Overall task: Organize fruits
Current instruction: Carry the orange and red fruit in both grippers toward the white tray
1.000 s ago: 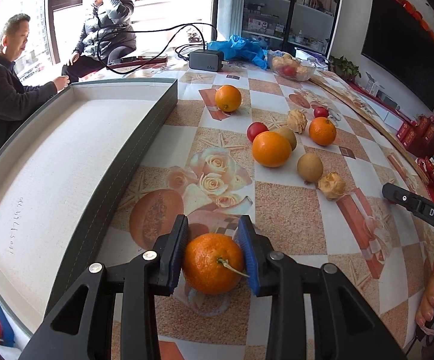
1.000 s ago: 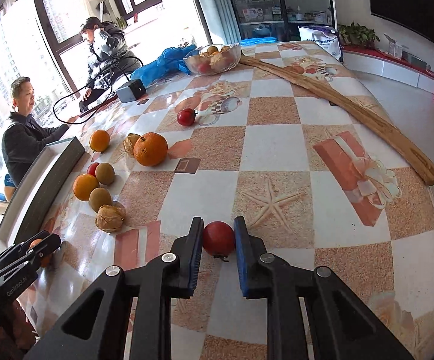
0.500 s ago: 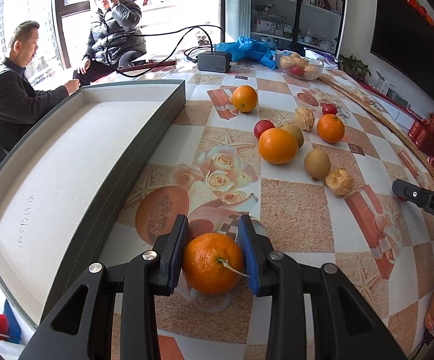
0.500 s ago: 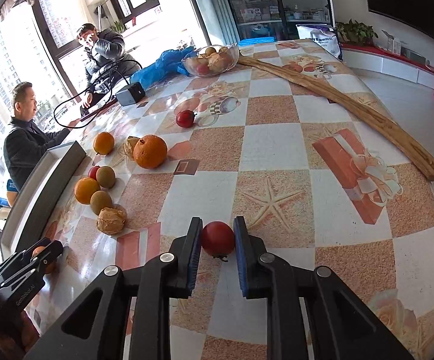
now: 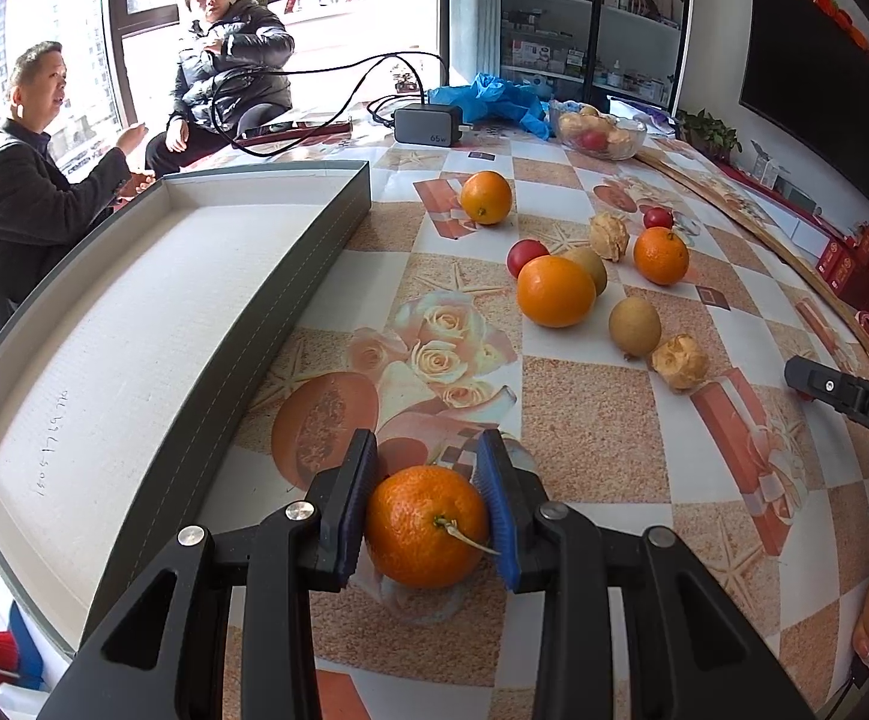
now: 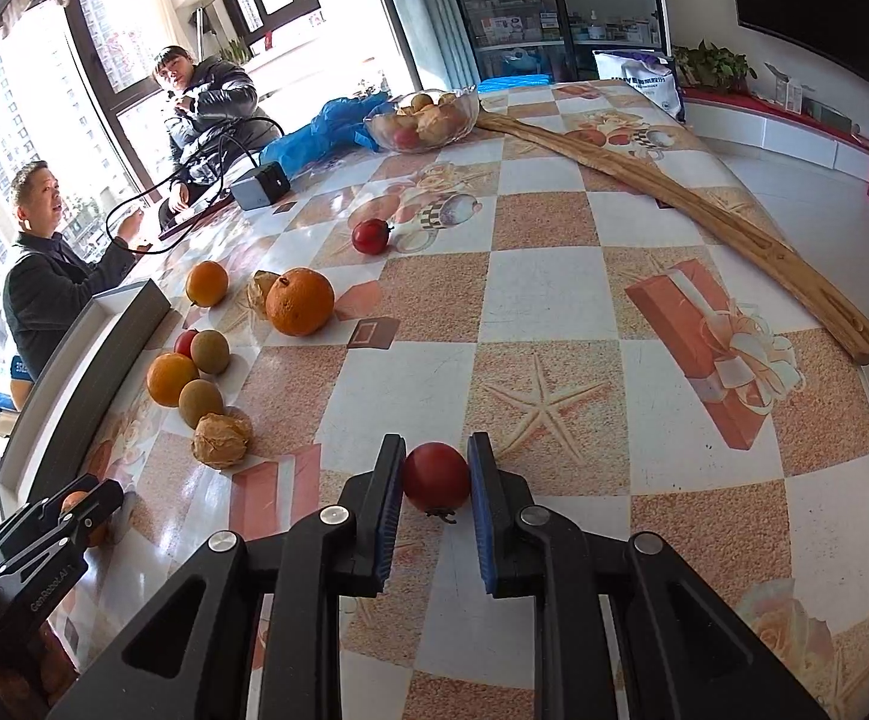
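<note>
My left gripper (image 5: 428,516) is shut on a small orange mandarin (image 5: 427,525) and holds it just above the table, right of the grey tray (image 5: 314,252). My right gripper (image 6: 436,480) is shut on a red tomato (image 6: 436,477) near the table's front. Loose fruit lies between them: oranges (image 5: 556,291), brown kiwis (image 5: 634,326), a red fruit (image 5: 526,257) and wrinkled tan fruits (image 5: 680,361). The left gripper also shows in the right wrist view (image 6: 83,501) at the lower left.
The tray's white inside (image 5: 134,312) holds nothing. A glass bowl of fruit (image 6: 422,114), a blue bag (image 5: 488,99), a charger with cable (image 5: 428,125) and a long wooden board (image 6: 692,204) lie at the far side. Two people (image 5: 32,180) sit beyond the tray.
Both grippers have lifted a little with their fruit still held; the views have tilted up slightly. The loose fruit has not moved.
</note>
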The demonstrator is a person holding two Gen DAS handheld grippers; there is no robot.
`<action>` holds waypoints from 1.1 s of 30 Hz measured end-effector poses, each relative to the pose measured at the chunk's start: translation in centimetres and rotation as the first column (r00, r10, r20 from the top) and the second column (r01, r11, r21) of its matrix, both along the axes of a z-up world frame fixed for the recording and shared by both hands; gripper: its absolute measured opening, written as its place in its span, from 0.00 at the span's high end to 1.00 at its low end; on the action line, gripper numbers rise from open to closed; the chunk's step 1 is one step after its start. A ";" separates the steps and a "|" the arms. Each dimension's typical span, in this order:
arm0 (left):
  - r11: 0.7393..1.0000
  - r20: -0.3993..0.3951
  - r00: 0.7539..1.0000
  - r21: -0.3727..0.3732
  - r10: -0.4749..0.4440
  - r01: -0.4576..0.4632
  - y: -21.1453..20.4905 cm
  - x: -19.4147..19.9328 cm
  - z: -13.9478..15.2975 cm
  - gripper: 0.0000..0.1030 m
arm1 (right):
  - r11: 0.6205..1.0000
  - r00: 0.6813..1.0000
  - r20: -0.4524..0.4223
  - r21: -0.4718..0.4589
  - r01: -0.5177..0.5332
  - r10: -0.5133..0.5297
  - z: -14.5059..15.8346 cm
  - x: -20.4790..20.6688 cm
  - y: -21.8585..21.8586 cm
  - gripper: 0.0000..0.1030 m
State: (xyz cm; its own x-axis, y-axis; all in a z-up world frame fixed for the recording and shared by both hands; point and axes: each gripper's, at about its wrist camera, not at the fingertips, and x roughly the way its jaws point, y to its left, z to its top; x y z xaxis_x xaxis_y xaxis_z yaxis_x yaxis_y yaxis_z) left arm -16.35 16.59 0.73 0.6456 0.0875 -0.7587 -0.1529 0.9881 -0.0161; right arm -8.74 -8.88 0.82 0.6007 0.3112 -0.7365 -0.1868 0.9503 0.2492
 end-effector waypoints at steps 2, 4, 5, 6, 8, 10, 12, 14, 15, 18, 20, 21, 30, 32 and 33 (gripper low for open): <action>1.000 0.001 1.000 -0.001 0.000 0.000 0.0 -0.1 0.0 0.64 | 1.000 1.000 0.000 0.000 0.000 0.000 0.0 0.0 0.0 0.79; 1.000 0.003 1.000 0.000 0.000 0.000 0.0 -0.1 0.0 0.63 | 1.000 1.000 0.000 0.000 0.000 0.000 0.0 0.0 0.0 0.79; 1.000 0.003 1.000 0.000 0.001 -0.001 0.0 -0.1 0.0 0.64 | 1.000 1.000 0.000 0.000 0.000 0.000 0.0 0.0 0.0 0.79; 1.000 0.003 1.000 0.000 0.001 -0.001 0.0 -0.1 0.0 0.64 | 1.000 1.000 0.000 -0.001 0.000 0.000 0.0 0.0 0.0 0.79; 1.000 0.002 1.000 0.000 0.000 0.000 0.0 -0.1 0.0 0.64 | 1.000 1.000 0.000 -0.001 0.000 0.000 0.0 0.0 0.0 0.79; 1.000 0.001 1.000 0.003 -0.002 0.002 -0.1 -0.1 0.0 0.64 | 1.000 1.000 -0.001 0.000 0.000 0.000 0.0 0.0 0.0 0.79; 1.000 0.000 1.000 0.005 -0.003 0.003 -0.1 0.0 0.0 0.64 | 1.000 1.000 -0.001 0.001 0.000 0.000 0.0 0.0 0.0 0.79; 1.000 -0.001 1.000 0.006 -0.002 0.002 -0.1 0.0 0.0 0.64 | 1.000 1.000 -0.001 -0.002 0.000 0.000 0.0 0.1 0.0 0.79; 1.000 -0.004 1.000 0.008 -0.003 0.003 -0.1 0.0 0.0 0.64 | 1.000 1.000 -0.001 -0.004 0.000 0.000 0.0 0.1 0.0 0.79; 1.000 -0.032 0.999 -0.008 0.001 -0.002 0.0 0.2 0.3 0.63 | 1.000 1.000 -0.001 -0.021 0.000 0.000 0.1 0.1 0.2 0.79; 0.999 -0.045 0.999 -0.043 -0.012 0.010 0.0 0.2 0.7 0.63 | 0.999 1.000 -0.010 -0.051 -0.004 0.004 0.3 0.1 0.6 0.79; 0.998 -0.043 0.999 -0.058 -0.020 0.018 0.0 0.0 1.0 0.63 | 0.998 1.000 -0.022 -0.061 -0.010 0.008 0.3 0.1 0.7 0.79; 0.996 0.010 1.000 -0.094 -0.006 0.007 2.7 -0.4 5.8 0.63 | 0.997 0.992 -0.105 0.041 -0.064 0.068 3.9 1.1 2.1 0.79; 0.996 0.011 1.000 -0.090 0.018 -0.017 4.2 -0.3 6.7 0.63 | 0.993 0.989 -0.102 0.060 -0.101 0.107 5.1 1.4 3.8 0.79; 0.996 0.015 0.999 -0.081 0.036 -0.034 5.0 -0.3 7.1 0.63 | 0.990 0.986 -0.100 0.067 -0.123 0.130 5.7 1.6 4.7 0.79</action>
